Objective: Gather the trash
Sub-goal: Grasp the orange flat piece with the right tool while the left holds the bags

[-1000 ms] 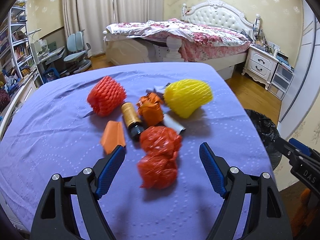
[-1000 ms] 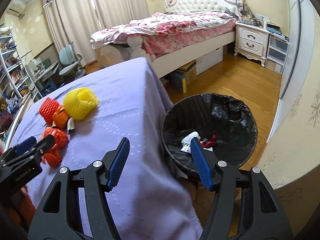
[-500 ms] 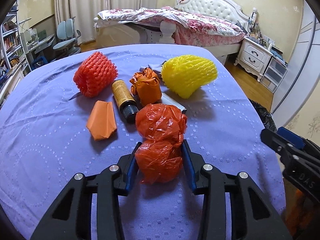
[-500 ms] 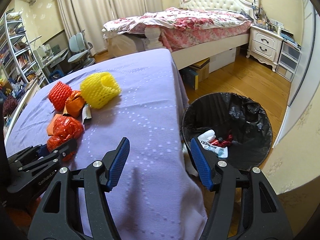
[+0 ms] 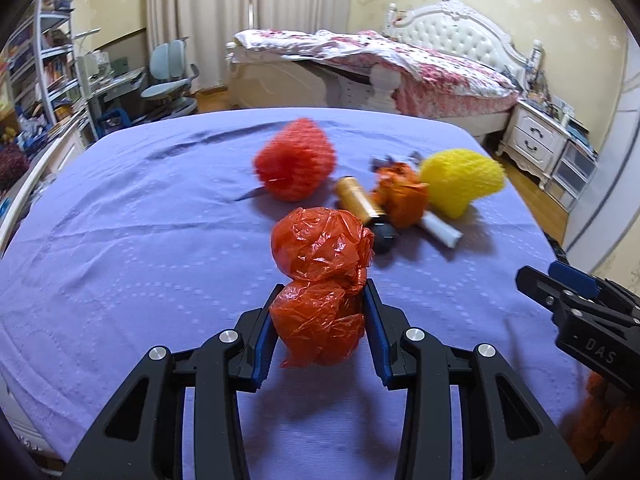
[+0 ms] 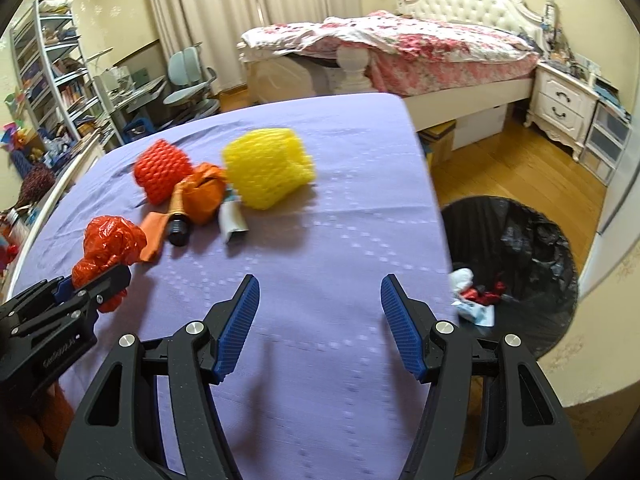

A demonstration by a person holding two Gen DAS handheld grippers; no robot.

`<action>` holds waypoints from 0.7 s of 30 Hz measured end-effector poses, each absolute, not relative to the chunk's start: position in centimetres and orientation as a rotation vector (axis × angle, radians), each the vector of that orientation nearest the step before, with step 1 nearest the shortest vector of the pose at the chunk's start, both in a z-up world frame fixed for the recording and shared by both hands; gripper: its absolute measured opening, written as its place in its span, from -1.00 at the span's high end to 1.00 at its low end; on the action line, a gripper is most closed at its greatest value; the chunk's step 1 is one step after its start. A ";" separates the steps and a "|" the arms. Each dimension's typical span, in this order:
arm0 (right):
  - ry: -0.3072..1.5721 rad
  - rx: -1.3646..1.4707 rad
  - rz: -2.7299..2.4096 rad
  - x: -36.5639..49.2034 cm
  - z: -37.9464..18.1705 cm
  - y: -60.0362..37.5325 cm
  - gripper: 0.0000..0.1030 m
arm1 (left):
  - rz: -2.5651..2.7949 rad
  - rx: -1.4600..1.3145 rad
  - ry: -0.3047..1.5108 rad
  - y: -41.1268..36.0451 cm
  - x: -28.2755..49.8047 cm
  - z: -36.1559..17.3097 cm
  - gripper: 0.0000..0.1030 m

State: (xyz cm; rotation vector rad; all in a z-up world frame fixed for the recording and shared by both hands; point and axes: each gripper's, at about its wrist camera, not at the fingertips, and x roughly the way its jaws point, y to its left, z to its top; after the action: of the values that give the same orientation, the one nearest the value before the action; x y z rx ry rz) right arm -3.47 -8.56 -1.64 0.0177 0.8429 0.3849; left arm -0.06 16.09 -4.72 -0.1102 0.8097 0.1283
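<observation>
The left gripper is clamped on a crumpled red plastic bag, its blue pads pressing the lower lobe from both sides. The bag is glossy, wrinkled and translucent, pinched into two rounded lumps, the upper one bulging out just beyond the fingertips. It sits over the purple tablecloth; whether it still touches the cloth cannot be told. Beyond the held bag lie a red foam fruit net, a gold bottle with a black cap, a crumpled orange bag and a yellow foam fruit net. The right gripper stands spread apart with nothing between its pads, over bare cloth. To its right, below the table edge, is a black-lined trash bin holding scraps.
</observation>
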 end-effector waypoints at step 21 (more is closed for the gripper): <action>0.877 -0.089 0.602 -4.6 -1.4 3.9 -0.03 | 0.327 -0.143 0.829 27.2 -1.5 -6.0 0.22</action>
State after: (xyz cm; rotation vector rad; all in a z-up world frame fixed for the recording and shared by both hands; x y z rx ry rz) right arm -4.61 3.95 -1.38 -0.0891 0.8769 0.6016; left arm -1.50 27.17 -5.98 -0.1428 0.8289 0.3273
